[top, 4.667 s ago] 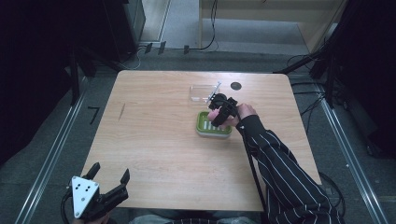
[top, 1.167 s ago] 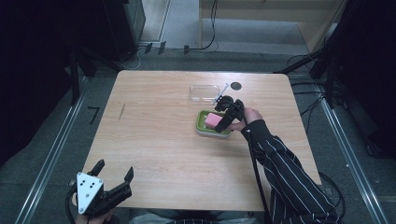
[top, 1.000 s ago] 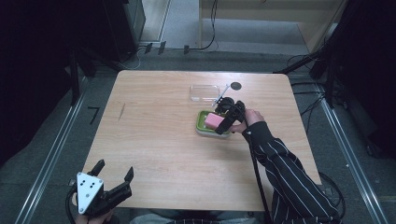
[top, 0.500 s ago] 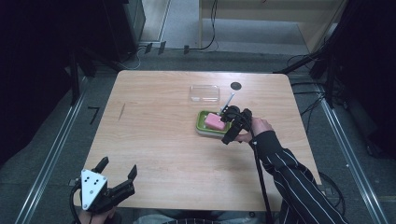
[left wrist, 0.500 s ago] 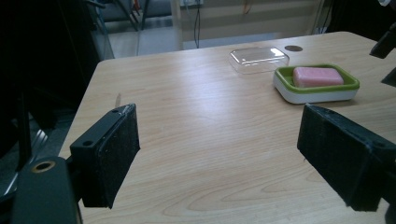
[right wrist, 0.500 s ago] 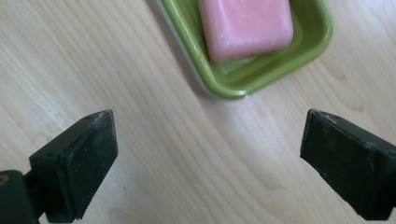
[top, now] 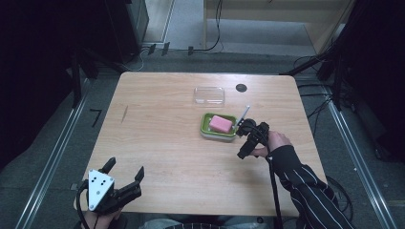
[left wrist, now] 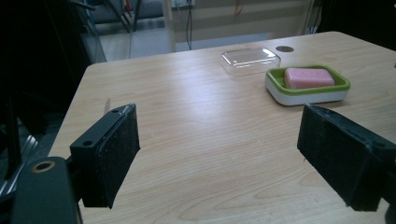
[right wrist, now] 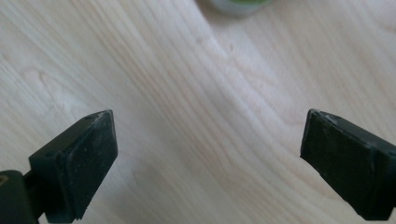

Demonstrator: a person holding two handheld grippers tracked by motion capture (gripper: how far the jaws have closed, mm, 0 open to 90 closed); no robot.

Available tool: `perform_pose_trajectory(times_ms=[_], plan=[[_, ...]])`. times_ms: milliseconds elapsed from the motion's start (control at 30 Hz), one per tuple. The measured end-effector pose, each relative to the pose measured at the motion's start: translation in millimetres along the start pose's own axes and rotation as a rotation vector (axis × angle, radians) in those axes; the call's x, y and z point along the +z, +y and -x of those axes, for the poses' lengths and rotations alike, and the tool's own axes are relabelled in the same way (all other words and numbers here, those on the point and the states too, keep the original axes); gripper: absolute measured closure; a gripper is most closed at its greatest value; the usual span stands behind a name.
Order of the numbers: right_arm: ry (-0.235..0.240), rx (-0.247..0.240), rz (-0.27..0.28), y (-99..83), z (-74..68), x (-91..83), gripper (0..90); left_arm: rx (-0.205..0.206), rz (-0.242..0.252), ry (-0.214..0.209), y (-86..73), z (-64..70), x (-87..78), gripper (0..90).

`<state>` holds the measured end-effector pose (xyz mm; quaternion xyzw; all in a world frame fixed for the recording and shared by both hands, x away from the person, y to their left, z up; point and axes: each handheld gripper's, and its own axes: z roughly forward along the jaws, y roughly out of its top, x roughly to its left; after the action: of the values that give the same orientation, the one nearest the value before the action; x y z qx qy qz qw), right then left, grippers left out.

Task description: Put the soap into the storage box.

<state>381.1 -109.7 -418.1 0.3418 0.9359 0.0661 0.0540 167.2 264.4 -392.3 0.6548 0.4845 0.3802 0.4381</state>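
Soap [top: 220, 123] sat in green dish [top: 206, 125], clear lid [top: 209, 95] beyond; right gripper [top: 245, 143] just beside dish, jaws wide, empty.

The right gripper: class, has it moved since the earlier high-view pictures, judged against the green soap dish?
Yes. The right gripper has drawn back from over the green soap dish toward the table's near edge. It now sits beside the dish, jaws open, with the pink soap left inside.

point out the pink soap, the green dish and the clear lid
pink soap [top: 220, 124], high view, middle of its top face
green dish [left wrist: 343, 86], left gripper view, green rim at the right end
clear lid [top: 209, 95], high view, centre of its top
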Motion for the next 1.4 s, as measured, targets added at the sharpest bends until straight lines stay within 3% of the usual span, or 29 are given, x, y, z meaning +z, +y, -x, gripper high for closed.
perform_pose_trajectory(times_ms=[700,1400], plan=[[-0.009,0.055,-0.082,-57.7,-7.9,13.4,4.1,0.012,-0.001,-0.034,3.5,4.5,9.6,13.4],[-0.022,0.092,-0.079,-108.2,-18.0,21.1,4.5,0.015,0.003,-0.058,6.0,7.7,16.9,13.3]])
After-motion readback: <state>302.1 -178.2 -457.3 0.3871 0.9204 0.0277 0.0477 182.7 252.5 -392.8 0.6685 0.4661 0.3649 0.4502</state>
